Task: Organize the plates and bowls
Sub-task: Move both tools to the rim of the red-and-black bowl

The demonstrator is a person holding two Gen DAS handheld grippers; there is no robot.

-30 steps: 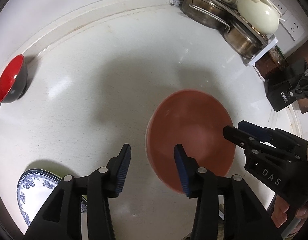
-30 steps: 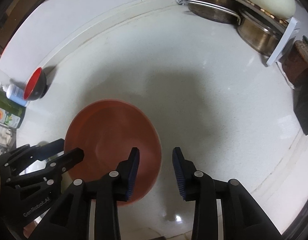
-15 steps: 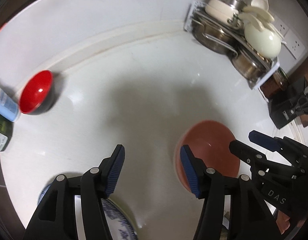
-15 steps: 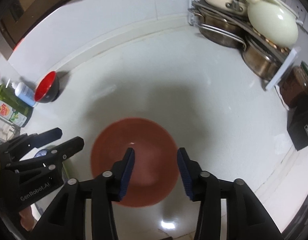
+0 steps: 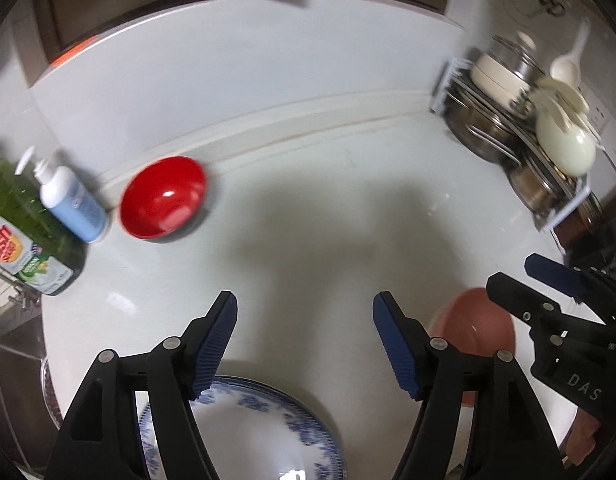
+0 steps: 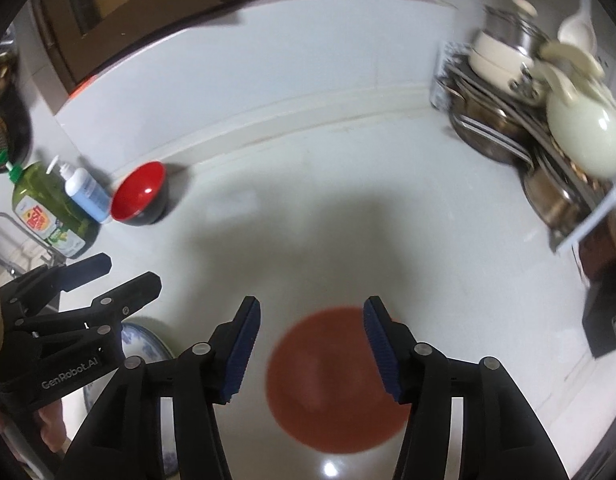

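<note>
A terracotta plate [image 6: 335, 380] lies flat on the white counter, below my right gripper [image 6: 311, 348], whose jaws are opening with nothing between them. The same plate [image 5: 473, 328] shows at the right of the left wrist view, partly behind the other gripper. My left gripper [image 5: 306, 344] hangs above the counter, jaws opening and empty. Under it lies a blue-patterned white plate [image 5: 248, 432], also seen as the patterned plate [image 6: 144, 340] behind the left gripper. A red bowl with a black outside [image 5: 164, 197] stands near the back wall; in the right wrist view the red bowl [image 6: 138, 194] sits at the left.
A green dish-soap bottle [image 5: 24, 232] and a small blue pump bottle [image 5: 72, 200] stand left of the red bowl. A rack of steel pots and cream cookware [image 5: 539, 128] fills the back right corner. A sink edge [image 5: 12, 312] shows at far left. A dark box [image 6: 605, 320] stands at right.
Both grippers have risen and pulled back from the terracotta plate, which now looks smaller and lies free. Both pairs of jaws stand wider. The soap bottles and more of the patterned plate came into view.
</note>
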